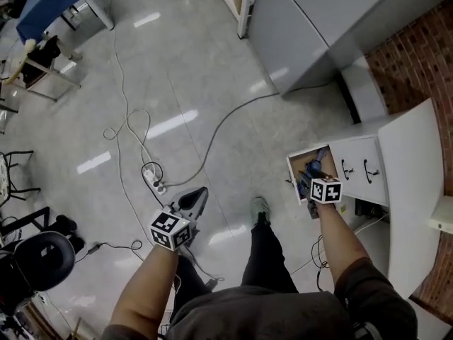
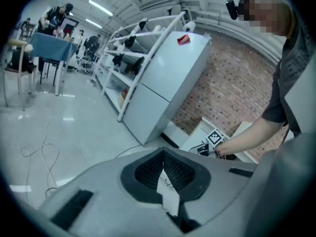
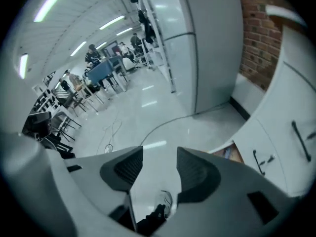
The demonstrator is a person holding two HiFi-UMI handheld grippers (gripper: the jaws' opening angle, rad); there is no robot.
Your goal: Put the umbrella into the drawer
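While your right gripper point(image 3: 159, 157) hangs with jaws apart and nothing between them, the open drawer point(image 1: 291, 172) shows toward 4 o'clock of its tips in the right gripper view. What looks like the umbrella point(image 1: 316, 163), dark blue, lies inside the drawer, its long axis roughly from 7 to 1 o'clock in the head view. Your left gripper point(image 1: 194, 198), jaws together and empty, is well apart at 9 o'clock of the drawer, so your right hand is nearer. Closing it, I judge, means pushing the front toward 3 o'clock.
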